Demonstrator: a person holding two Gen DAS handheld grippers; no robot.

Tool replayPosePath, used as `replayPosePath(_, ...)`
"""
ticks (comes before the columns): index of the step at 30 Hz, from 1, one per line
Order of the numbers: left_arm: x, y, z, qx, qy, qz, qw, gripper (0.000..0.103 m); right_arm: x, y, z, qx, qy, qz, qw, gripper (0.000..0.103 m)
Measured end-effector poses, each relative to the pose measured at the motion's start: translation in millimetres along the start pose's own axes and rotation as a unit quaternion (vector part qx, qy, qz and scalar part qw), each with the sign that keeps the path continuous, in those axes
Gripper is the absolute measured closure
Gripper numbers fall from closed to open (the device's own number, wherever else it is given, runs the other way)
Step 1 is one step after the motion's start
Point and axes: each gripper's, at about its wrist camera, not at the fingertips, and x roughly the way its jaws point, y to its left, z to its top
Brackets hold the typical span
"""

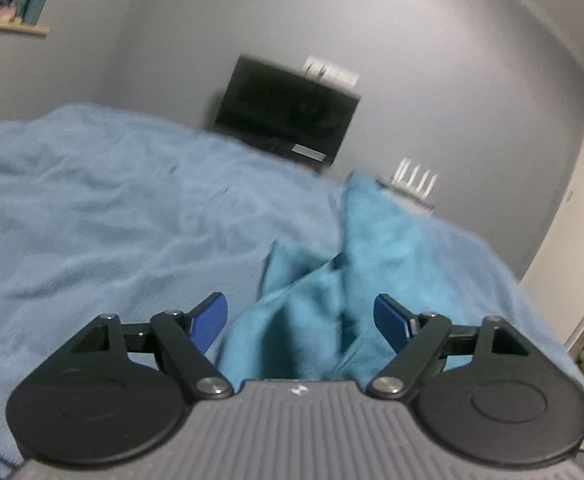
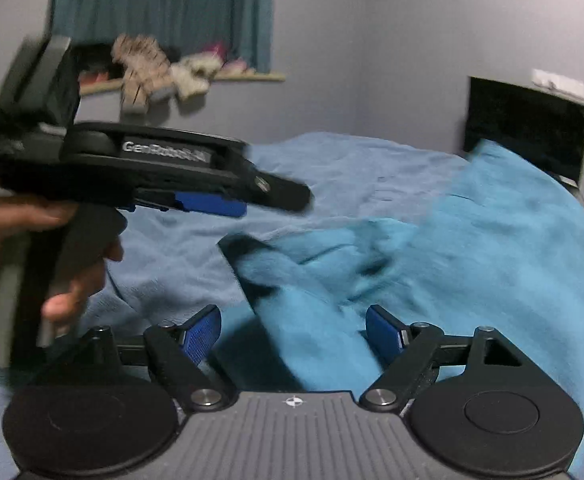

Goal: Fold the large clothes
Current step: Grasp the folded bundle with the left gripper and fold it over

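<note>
Plainly, no container shows in either view. Both grippers have their jaws spread wide and pinch nothing: the left gripper [image 1: 299, 316] and right gripper [image 2: 293, 330] each hang above the crumpled teal garment [image 2: 471, 248], which lies bunched on a light blue blanket [image 1: 92, 208] covering the bed. From the right wrist view, the left gripper [image 2: 252, 196] appears side-on, held by the person's left hand [image 2: 68, 264]. Behind stand grey walls, a dark TV [image 1: 288, 108], a white router with 4 antennas [image 1: 413, 184], teal curtains [image 2: 164, 8] and a shelf with plush toys [image 2: 164, 72].
</note>
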Motion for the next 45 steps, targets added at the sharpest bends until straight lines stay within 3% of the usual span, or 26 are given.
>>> replayPosePath(4, -3.8, -27.1, 7.2, 0.032, -0.010, -0.047, 0.9983, 0.027, -52.9, -33.1, -14.4, 0.054, -0.017, -0.019, 0.998, 0.025)
replayPosePath(5, -2.7, -35.9, 6.3, 0.044, 0.000, -0.063, 0.9970, 0.028, -63.8, -46.0, -15.6, 0.063, -0.021, -0.032, 0.997, 0.025)
replayPosePath(7, 9.4, -53.2, -0.7, 0.085, 0.040, -0.073, 0.9929, 0.040, -91.9, -67.2, -22.9, 0.085, -0.026, -0.056, 0.994, 0.025)
replayPosePath(9, 28.1, -60.4, -13.0, 0.117, 0.095, -0.046, 0.9875, 0.052, -95.6, -82.5, -22.9, 0.106, -0.031, -0.078, 0.991, 0.027)
replayPosePath(10, 36.2, -59.6, -21.6, 0.122, 0.124, -0.021, 0.9845, 0.052, -101.3, -90.2, -26.7, 0.120, -0.028, -0.095, 0.988, 0.027)
replayPosePath(13, 50.5, -33.2, -41.5, 0.080, 0.193, 0.001, 0.9781, 0.052, -99.3, -120.0, -35.9, 0.166, -0.004, -0.126, 0.978, 0.030)
replayPosePath(16, 53.5, -6.8, -50.9, 0.021, 0.218, -0.017, 0.9757, 0.052, -92.1, -136.1, -53.7, 0.197, 0.016, -0.144, 0.970, 0.032)
replayPosePath(19, 50.3, 3.3, -48.2, -0.017, 0.192, -0.061, 0.9794, 0.052, -90.2, -147.2, -69.0, 0.236, 0.020, -0.136, 0.962, 0.034)
replayPosePath(22, 52.3, 2.9, -39.3, -0.015, 0.156, -0.082, 0.9843, 0.052, -94.6, -150.6, -81.3, 0.252, 0.011, -0.132, 0.959, 0.034)
replayPosePath(27, 81.5, 6.2, -37.0, -0.019, 0.169, -0.115, 0.9787, 0.051, -83.6, -155.9, -86.3, 0.252, 0.009, -0.129, 0.959, 0.034)
replayPosePath(30, 97.0, 8.6, -38.9, -0.014, 0.176, -0.122, 0.9768, 0.046, -73.3, -157.5, -80.8, 0.239, 0.011, -0.125, 0.963, 0.034)
replayPosePath(34, 105.3, 17.9, -41.5, -0.051, 0.187, -0.143, 0.9705, 0.044, -68.7, -155.3, -73.1, 0.209, 0.013, -0.128, 0.969, 0.034)
replayPosePath(35, 103.3, 20.6, -41.1, -0.063, 0.190, -0.150, 0.9682, 0.050, -68.2, -156.9, -72.0, 0.207, 0.013, -0.127, 0.970, 0.034)
replayPosePath(36, 102.6, 22.1, -41.2, -0.074, 0.193, -0.162, 0.9650, 0.076, -67.3, -157.7, -72.6, 0.209, 0.014, -0.127, 0.970, 0.034)
replayPosePath(37, 100.5, 21.6, -40.7, -0.085, 0.192, -0.175, 0.9618, 0.081, -67.0, -158.8, -73.6, 0.213, 0.014, -0.126, 0.969, 0.034)
replayPosePath(39, 86.8, 16.1, -37.9, -0.086, 0.172, -0.167, 0.9671, 0.092, -66.9, -160.2, -74.7, 0.223, 0.013, -0.125, 0.967, 0.034)
replayPosePath(45, 31.2, 6.2, -9.7, -0.106, 0.095, -0.196, 0.9702, 0.097, -43.2, -149.1, -68.9, 0.223, 0.011, -0.113, 0.968, 0.037)
